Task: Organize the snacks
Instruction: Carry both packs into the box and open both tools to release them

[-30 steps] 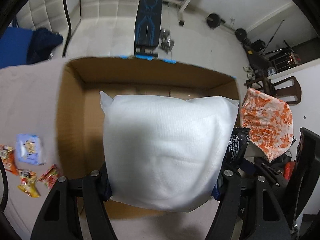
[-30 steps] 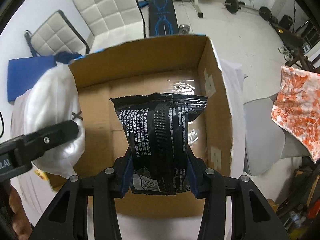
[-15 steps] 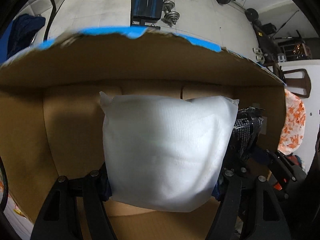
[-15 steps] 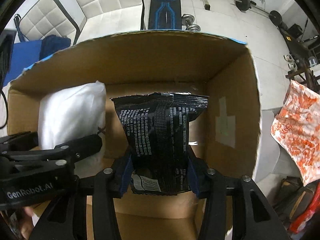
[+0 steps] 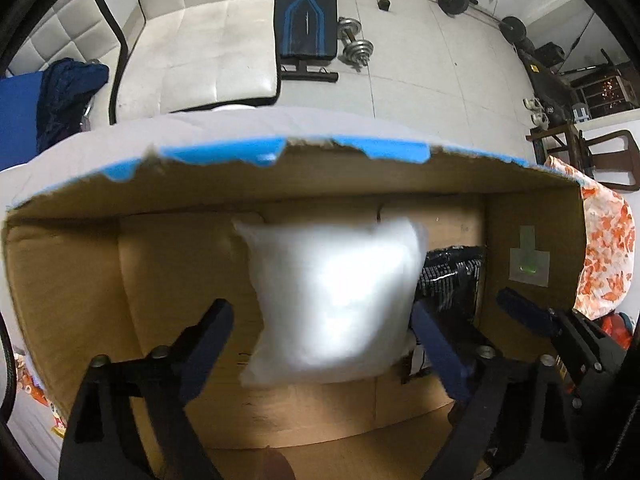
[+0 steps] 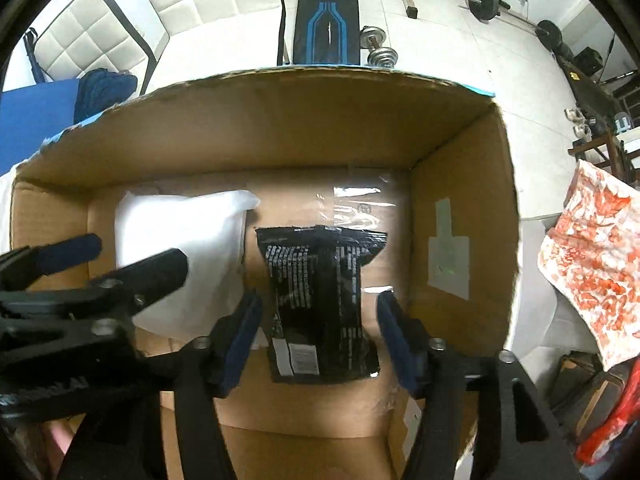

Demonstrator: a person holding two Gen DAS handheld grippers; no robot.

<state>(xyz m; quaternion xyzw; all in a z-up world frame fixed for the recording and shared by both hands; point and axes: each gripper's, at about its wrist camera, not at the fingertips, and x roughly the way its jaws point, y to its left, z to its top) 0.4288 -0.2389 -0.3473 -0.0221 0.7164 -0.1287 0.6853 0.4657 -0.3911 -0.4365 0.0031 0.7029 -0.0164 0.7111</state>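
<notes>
Both grippers point down into an open cardboard box (image 5: 168, 272) (image 6: 280, 132). A puffy white snack bag (image 5: 332, 300) (image 6: 188, 240), blurred, sits low in the box between the spread fingers of my left gripper (image 5: 320, 320) (image 6: 136, 252). Those jaws are opening and the pads stand off the bag. To its right a black snack packet (image 6: 320, 300) (image 5: 452, 276) lies on the box floor. My right gripper (image 6: 320, 304) straddles it, jaws opening, with gaps on both sides. One of its blue-padded fingers (image 5: 524, 312) shows at the right of the left wrist view.
Small snack packets (image 5: 32, 384) lie outside the box at the left. An orange-patterned cloth (image 6: 592, 256) hangs to the right. White padded chairs (image 5: 192, 40), a black and blue weight bench (image 6: 324, 12) and dumbbells (image 5: 356, 44) stand beyond the far wall.
Both grippers sank from above the box into it, then spread their jaws. The white bag and the black packet came free of the pads and now sit lower in the box.
</notes>
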